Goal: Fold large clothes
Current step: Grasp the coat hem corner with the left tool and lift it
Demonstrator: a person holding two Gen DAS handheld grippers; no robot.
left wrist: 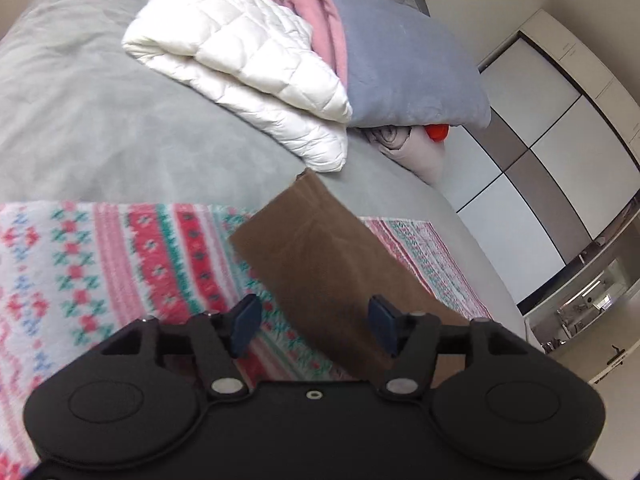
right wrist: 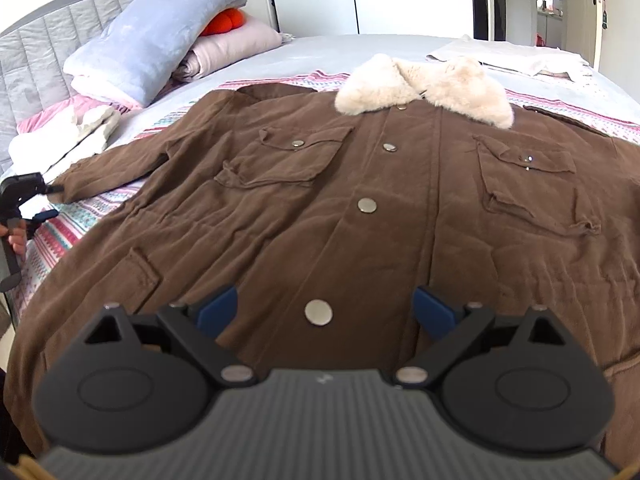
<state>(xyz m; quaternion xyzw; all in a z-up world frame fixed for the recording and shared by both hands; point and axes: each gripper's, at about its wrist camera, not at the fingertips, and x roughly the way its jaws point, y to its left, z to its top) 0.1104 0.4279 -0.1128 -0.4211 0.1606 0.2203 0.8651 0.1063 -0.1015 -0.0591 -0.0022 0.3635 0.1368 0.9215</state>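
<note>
A brown coat (right wrist: 320,184) with a cream fur collar (right wrist: 424,88) lies flat, front up and buttoned, on a patterned blanket (left wrist: 120,256) on the bed. My right gripper (right wrist: 326,308) hovers open over the coat's lower front, a metal button (right wrist: 318,313) showing between its fingers. My left gripper (left wrist: 316,320) is open at the end of the coat's sleeve (left wrist: 316,248). The sleeve lies flat under the jaws, nearer the right pad, and neither pad presses it. In the right wrist view the left gripper (right wrist: 48,201) sits at the far left by the sleeve cuff (right wrist: 66,192).
Toward the headboard lie a white quilted duvet (left wrist: 240,68), a pink blanket (left wrist: 324,28), a blue pillow (left wrist: 408,68) and an orange object (left wrist: 437,132). A white garment (right wrist: 508,58) lies at the bed's far side. A wardrobe (left wrist: 532,140) stands beside the bed.
</note>
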